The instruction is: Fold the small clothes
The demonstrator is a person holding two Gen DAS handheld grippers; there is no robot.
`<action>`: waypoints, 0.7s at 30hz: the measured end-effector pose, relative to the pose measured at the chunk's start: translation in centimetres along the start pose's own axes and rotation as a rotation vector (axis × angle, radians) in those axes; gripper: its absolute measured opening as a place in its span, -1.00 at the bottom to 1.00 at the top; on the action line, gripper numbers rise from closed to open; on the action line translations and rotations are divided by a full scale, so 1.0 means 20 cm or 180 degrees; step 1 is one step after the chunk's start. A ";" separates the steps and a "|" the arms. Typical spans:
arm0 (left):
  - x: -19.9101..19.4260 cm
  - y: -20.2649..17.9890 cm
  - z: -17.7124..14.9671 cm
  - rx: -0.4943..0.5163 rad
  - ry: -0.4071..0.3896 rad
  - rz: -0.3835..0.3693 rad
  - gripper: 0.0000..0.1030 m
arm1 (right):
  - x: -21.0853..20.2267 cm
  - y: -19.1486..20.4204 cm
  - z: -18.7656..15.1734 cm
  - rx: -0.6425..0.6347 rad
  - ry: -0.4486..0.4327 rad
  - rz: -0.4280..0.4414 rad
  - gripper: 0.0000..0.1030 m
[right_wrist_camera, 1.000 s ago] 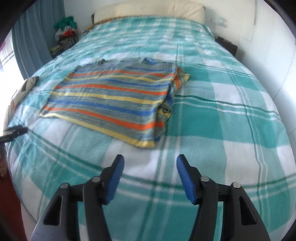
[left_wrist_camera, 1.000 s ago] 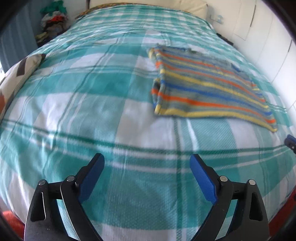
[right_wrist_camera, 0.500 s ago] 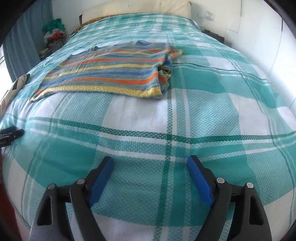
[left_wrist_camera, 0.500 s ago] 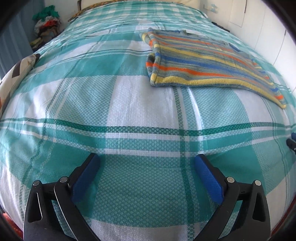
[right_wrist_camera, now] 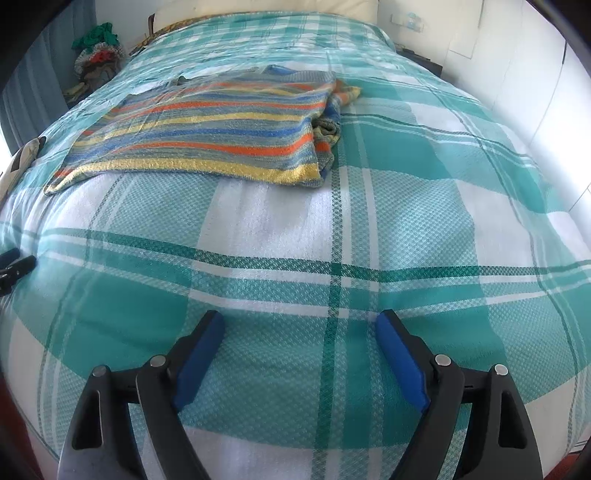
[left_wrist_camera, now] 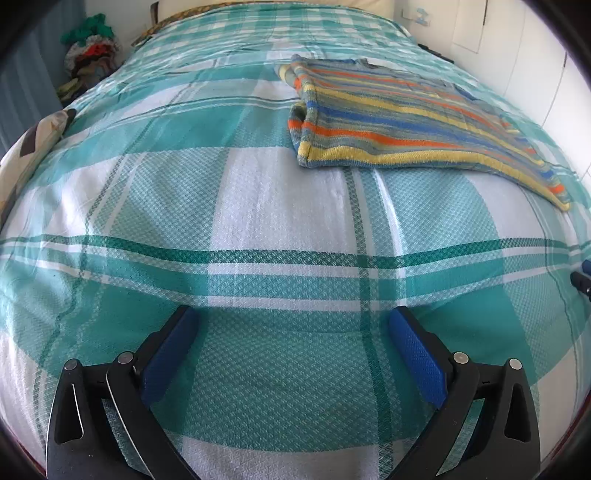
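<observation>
Here, folded striped sweater [left_wrist_camera: 406,122] mid-bedspread [left_wrist_camera: 280,206], near edge perhaps free.

You're in a home bedroom: a bed [left_wrist_camera: 258,206] under a teal-and-white checked cover, a pillow [right_wrist_camera: 258,9] at its head, a heap of clothes [left_wrist_camera: 90,55] by the wall.

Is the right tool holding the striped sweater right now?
No, the right tool is open over bare bedspread, well short of the striped sweater.

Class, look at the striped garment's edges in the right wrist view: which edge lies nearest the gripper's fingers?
The yellow-banded hem edge of the striped garment, running across the checked bedspread. The other edges lie farther up the bed.
</observation>
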State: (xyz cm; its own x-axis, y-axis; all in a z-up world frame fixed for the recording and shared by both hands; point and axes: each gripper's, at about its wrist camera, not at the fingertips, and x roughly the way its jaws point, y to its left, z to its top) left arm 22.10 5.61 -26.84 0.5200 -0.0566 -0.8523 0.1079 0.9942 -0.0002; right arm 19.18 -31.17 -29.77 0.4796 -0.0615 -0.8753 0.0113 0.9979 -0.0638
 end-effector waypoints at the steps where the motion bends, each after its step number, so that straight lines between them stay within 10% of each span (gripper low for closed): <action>1: 0.00 0.00 0.00 0.0008 0.0008 0.0005 0.98 | 0.00 0.00 0.00 0.0001 -0.0010 -0.0004 0.64; 21: 0.00 -0.02 0.00 0.0074 0.0003 0.0066 0.98 | 0.00 0.01 -0.02 0.0111 -0.0062 -0.0062 0.68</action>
State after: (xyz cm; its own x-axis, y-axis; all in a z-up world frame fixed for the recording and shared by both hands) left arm 22.06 5.24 -26.88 0.5214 -0.0358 -0.8526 0.1166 0.9927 0.0296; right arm 18.91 -30.95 -29.97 0.4961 -0.0807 -0.8645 0.0511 0.9967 -0.0637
